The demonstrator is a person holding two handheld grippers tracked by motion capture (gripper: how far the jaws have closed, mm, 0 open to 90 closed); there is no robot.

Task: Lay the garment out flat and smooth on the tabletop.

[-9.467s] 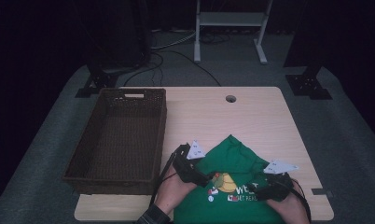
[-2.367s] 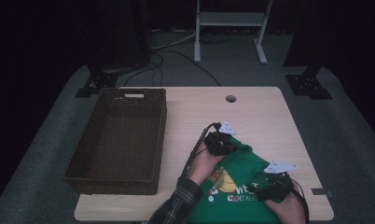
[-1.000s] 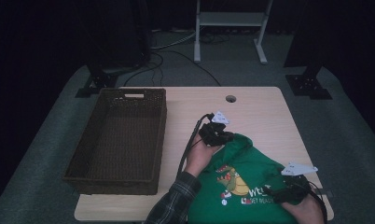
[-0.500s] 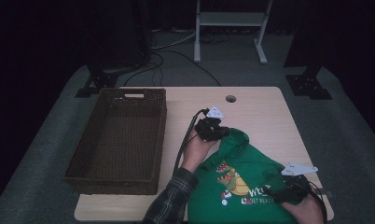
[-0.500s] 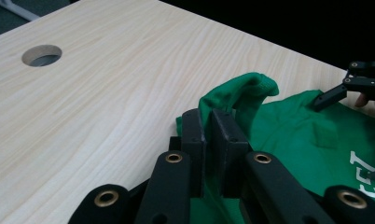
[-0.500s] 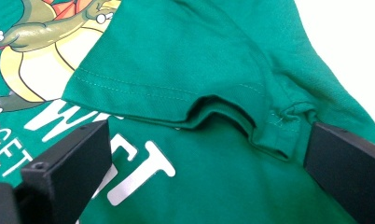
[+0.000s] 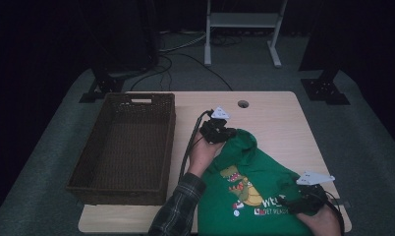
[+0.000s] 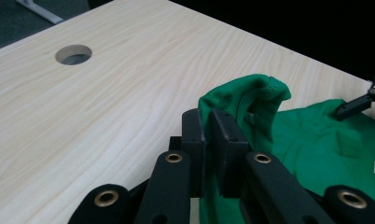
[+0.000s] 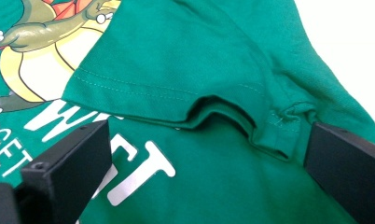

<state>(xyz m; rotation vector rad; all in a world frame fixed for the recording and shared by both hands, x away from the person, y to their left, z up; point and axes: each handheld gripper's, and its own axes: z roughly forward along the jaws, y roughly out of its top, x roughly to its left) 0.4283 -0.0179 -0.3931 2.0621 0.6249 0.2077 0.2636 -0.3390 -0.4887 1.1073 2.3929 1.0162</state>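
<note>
Bench: pale wood (image 7: 284, 128), dark room around us.
Shirt: our green shirt (image 7: 264, 196) covers the near right corner.
Left hand-held gripper (image 8: 207, 128): pinching the fabric edge, drawn toward the far edge since a moment ago, spreading it.
Right hand-held gripper (image 9: 204, 158): spread over the hem.

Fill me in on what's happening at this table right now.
A person is working a green dinosaur T-shirt on a wooden table with two handheld grippers. The left gripper is shut on a fold of the shirt's edge, lifting it above the tabletop at the shirt's far end. The right gripper sits over the near right part of the shirt, jaws wide open on either side of a hemmed fold, not pinching it. An empty brown wicker basket stands on the table's left side.
</note>
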